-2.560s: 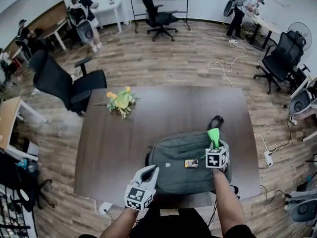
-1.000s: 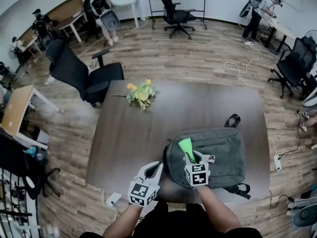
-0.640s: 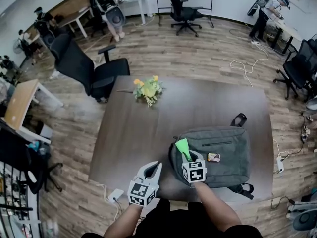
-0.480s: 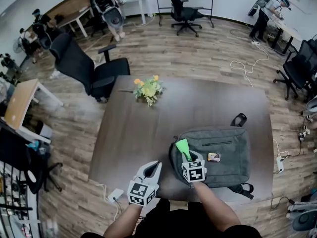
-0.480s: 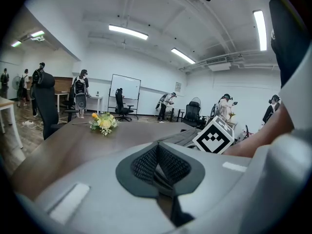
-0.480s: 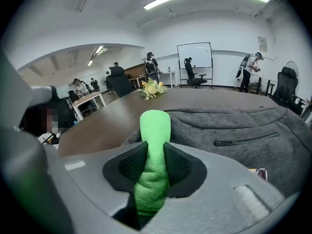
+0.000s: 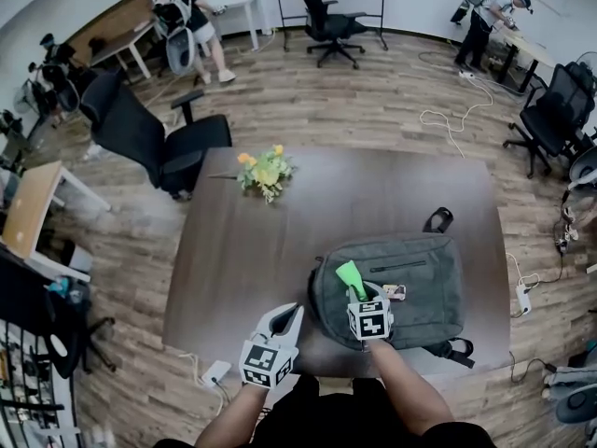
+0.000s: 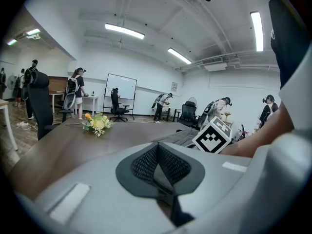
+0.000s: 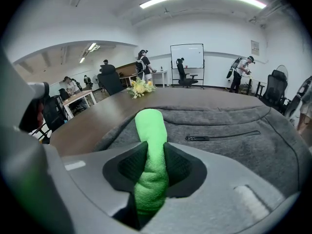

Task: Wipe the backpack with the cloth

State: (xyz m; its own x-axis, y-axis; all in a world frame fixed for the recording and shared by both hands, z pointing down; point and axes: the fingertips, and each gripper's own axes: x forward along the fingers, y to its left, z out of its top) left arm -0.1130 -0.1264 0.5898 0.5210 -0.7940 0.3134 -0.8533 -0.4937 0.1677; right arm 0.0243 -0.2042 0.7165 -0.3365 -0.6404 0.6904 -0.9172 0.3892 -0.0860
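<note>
A grey backpack (image 7: 410,278) lies flat on the dark wooden table (image 7: 280,241), its zip pocket (image 9: 222,136) facing up. My right gripper (image 7: 355,292) hovers over the pack's near left corner, shut on a rolled green cloth (image 7: 350,275) that sticks out past the jaws (image 9: 150,130). The cloth's tip hangs just above the grey fabric (image 9: 253,150). My left gripper (image 7: 287,319) sits at the table's near edge, left of the pack, its jaws shut with nothing between them (image 8: 158,167).
A small flower bouquet (image 7: 262,172) lies at the table's far left. A black office chair (image 7: 149,143) stands beyond that corner. A white power strip (image 7: 213,373) lies on the floor by the near left corner. People work at desks along the room's walls.
Over the last seconds my right gripper carried the cloth from the pack's right side across to its left corner. The left gripper has stayed put.
</note>
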